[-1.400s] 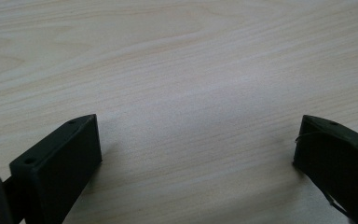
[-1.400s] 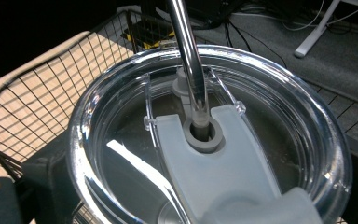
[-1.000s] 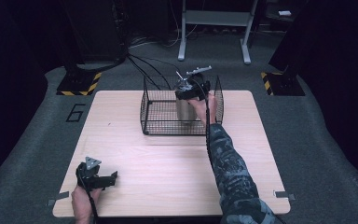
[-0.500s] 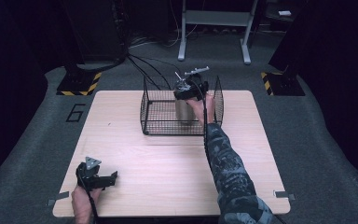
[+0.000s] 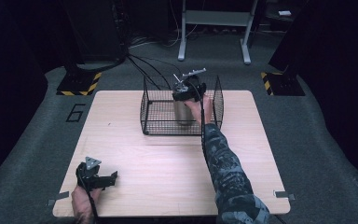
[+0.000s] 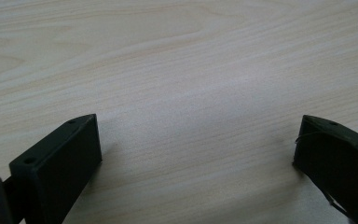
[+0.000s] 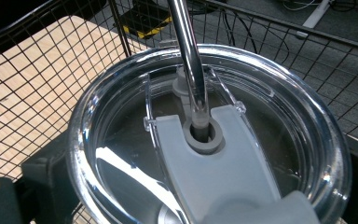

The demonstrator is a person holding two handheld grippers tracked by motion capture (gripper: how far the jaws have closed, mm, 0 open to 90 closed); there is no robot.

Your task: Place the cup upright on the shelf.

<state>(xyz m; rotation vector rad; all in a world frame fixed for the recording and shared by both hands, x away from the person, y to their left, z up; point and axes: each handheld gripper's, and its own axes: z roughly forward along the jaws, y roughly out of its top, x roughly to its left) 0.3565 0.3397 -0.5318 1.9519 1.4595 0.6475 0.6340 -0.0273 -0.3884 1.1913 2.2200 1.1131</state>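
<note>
The desk (image 5: pixel 135 154), a pale wooden top, carries a black wire basket (image 5: pixel 161 112) at its far middle, placed where my right arm reaches it at full stretch. Inside the basket, toward its right end, stands the steel tumbler (image 5: pixel 182 112), upright, with my right gripper (image 5: pixel 186 92) over its top; I judge it is being set down into, or lifted out of, the basket, and the upright hold keeps the lid level. In the right gripper view the jaws stand one at each side of the clear lid (image 7: pixel 205 140), pressed against the tumbler just under the rim, so this gripper is clamped on the tumbler; gripping high leaves the body free to pass between the wire walls. A metal straw (image 7: pixel 189 60) rises through the grey grommet of the lid's slider (image 7: pixel 214 172), which is why I approach from the side and not from straight above. My left gripper (image 5: pixel 95 176) rests at the near left edge of the desk, its jaws wide apart over bare wood (image 6: pixel 177 93), holding nothing and kept well clear of the basket.
</note>
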